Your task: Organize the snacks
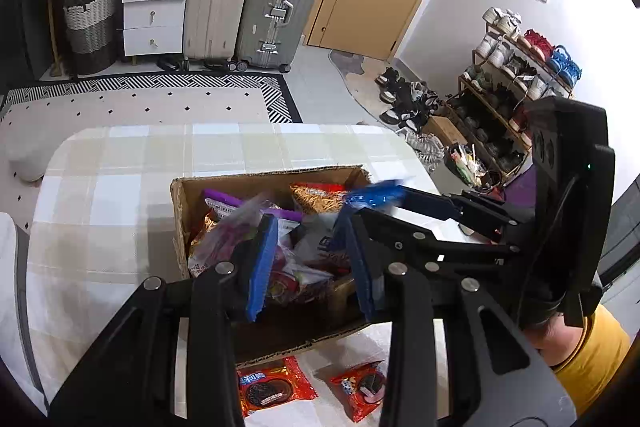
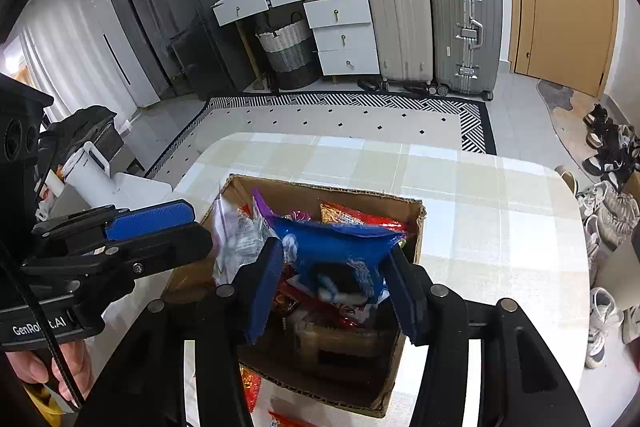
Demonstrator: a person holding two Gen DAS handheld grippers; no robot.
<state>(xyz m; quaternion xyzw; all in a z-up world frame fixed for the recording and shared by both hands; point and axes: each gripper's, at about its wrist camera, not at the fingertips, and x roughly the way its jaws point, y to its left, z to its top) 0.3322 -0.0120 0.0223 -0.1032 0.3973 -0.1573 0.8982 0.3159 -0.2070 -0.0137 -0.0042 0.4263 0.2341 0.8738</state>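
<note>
Right gripper [image 2: 334, 291] jaws stand parted around a blue snack packet [image 2: 340, 247], above the cardboard box [image 2: 416, 239]. Left gripper [image 1: 308, 263] jaws, narrow and empty, hang over the same box; two red packets [image 1: 276, 385] lie below them.

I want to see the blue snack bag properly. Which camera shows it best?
The right wrist view: the blue snack bag fills the middle, between the right gripper fingers above the cardboard box. The left wrist view shows only a blurred blue end.
</note>
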